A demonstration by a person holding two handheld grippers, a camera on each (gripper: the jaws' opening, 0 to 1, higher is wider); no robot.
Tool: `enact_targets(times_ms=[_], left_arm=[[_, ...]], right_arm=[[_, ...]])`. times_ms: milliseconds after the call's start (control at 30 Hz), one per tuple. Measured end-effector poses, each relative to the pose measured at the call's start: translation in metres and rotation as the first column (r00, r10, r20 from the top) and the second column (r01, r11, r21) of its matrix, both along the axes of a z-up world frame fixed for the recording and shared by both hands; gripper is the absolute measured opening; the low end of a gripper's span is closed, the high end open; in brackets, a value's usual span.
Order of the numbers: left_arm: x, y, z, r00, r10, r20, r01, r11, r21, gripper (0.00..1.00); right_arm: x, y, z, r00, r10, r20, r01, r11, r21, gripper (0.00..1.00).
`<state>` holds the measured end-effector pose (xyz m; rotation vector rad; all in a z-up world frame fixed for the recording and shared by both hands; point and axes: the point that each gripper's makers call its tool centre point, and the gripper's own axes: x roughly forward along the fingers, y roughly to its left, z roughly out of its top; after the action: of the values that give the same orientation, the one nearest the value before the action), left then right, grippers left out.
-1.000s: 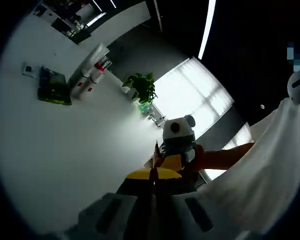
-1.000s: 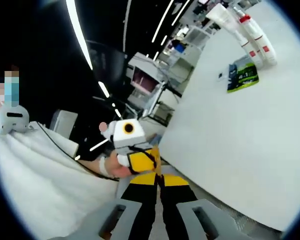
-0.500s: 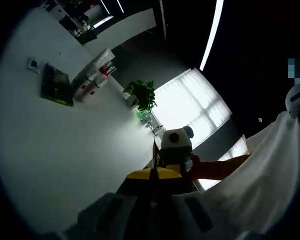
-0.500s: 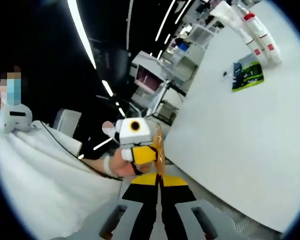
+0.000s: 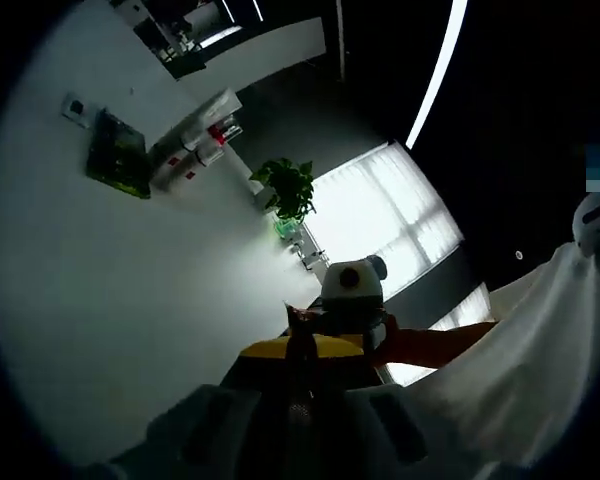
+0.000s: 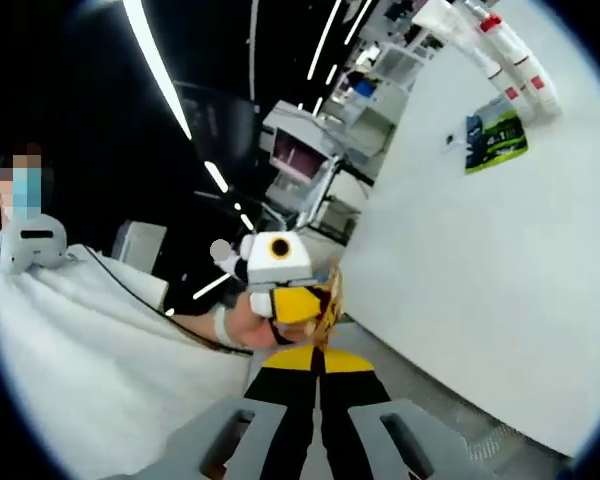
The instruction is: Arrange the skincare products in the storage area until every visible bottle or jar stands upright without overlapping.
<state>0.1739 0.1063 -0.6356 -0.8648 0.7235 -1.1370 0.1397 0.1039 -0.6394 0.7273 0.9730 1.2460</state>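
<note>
Left gripper view: faced the right gripper [image 5: 352, 300] close ahead of its jaws.
Right gripper view: faced back.
Shared: white table [image 5: 130, 300], distant bottles [image 6: 510, 60].

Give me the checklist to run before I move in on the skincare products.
1. Left gripper free: ok. Its jaws are together with nothing between them.
2. Right gripper free: ok. Its jaws are together and it holds nothing.
3. Products in view: ok. The bottles and the green pack are at the far end of the table.
4. Bottles upright: cannot tell. They are too far off and too small.
5. Pack apart from the bottles: ok. In the right gripper view there is a gap between them.
6. Grippers within reach of the products: not ok. Both are off the table's near edge, facing each other.
</note>
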Motion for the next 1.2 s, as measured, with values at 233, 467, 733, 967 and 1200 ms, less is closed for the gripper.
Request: enact_targets(times_ms=[233, 467, 733, 967, 1200], left_arm=[[-0.001, 0.002, 0.001, 1.0, -0.003, 0.022, 0.003, 1.0, -0.002, 0.0], [-0.004, 0.001, 0.002, 0.999, -0.02, 0.043, 0.019, 1.0, 0.008, 0.0], [-0.014, -0.007, -0.003, 0.997, -0.072, 0.034, 0.071, 0.997, 0.031, 0.0], [-0.012, -0.007, -0.005, 0.998, -0.066, 0.006, 0.066, 0.998, 0.025, 0.0], [-0.021, -0.011, -0.007, 0.993, -0.114, 0.018, 0.113, 0.992, 0.046, 0.0]], right_arm=[[-0.003, 0.002, 0.001, 1.0, 0.016, 0.009, -0.017, 1.0, 0.004, 0.0], [0.011, -0.004, 0.004, 0.998, -0.058, 0.022, 0.057, 0.998, 0.016, 0.07], [0.02, -0.009, 0.007, 0.994, -0.106, 0.026, 0.105, 0.994, 0.025, 0.0], [0.02, -0.01, 0.008, 0.992, -0.101, 0.081, 0.1, 0.995, 0.015, 0.0], [0.024, -0.009, 0.009, 0.986, -0.13, 0.101, 0.129, 0.992, 0.019, 0.05]])
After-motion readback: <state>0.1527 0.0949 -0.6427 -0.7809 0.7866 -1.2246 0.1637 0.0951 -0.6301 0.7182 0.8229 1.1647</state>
